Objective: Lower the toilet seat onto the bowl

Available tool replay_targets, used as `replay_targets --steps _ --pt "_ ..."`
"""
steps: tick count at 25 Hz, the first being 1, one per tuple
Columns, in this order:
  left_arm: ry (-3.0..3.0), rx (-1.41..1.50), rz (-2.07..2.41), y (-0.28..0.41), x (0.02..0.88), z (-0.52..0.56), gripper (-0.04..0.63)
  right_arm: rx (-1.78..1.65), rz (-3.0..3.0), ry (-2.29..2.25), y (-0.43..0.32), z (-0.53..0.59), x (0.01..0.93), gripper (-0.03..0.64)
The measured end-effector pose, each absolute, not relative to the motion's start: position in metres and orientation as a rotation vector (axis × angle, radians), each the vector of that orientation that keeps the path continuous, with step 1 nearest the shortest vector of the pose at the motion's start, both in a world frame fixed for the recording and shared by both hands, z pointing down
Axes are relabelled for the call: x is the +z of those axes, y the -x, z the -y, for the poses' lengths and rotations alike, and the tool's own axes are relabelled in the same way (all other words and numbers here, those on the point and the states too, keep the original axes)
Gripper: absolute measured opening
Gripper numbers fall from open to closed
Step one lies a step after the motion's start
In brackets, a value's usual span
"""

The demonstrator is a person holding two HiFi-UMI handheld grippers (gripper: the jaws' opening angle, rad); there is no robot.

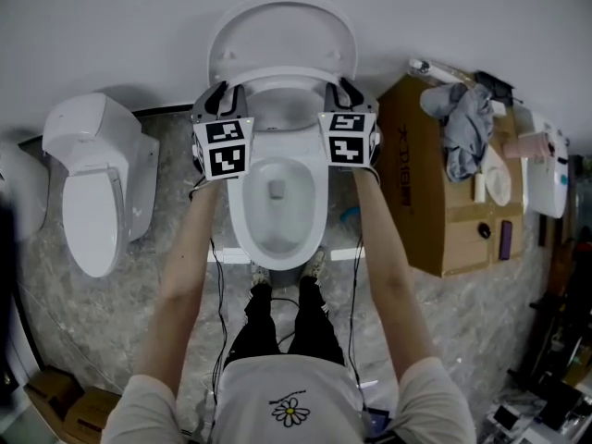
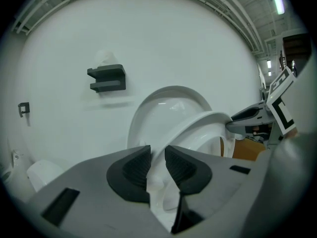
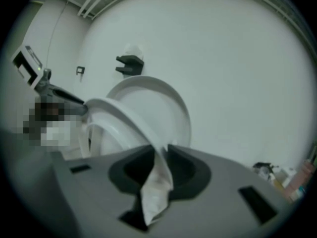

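The bowl [image 1: 239, 213] is seen from above, its long axis running from the wall toward the person. The lid [image 1: 282, 30] is stood upright against the wall. The seat [image 1: 277, 74] is tipped forward off the lid — hinged at the back, its free end pointed up and toward the person, not on the bowl. Its left rim is clamped by the left gripper [image 1: 218, 95] and its right rim by the right gripper [image 1: 344, 91] — pads pressed on both.
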State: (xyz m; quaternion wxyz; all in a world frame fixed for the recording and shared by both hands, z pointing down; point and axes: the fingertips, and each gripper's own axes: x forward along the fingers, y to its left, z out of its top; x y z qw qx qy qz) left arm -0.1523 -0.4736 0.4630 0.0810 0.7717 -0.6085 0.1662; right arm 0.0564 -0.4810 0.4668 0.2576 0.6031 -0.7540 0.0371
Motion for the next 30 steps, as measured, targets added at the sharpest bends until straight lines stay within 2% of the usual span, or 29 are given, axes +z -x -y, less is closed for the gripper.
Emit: replay_targets --steps 20,30 --pt "-2.277 0.616 1.865 0.147 0.493 0.318 0.121 0.051 2.071 -1.501 -0.057 0.329 0.494 0.121" --pt "-2.281 0.812 1.71 0.144 0.531 0.255 0.124 0.122 2.015 -1.434 -0.058 0.264 0.53 0.126"
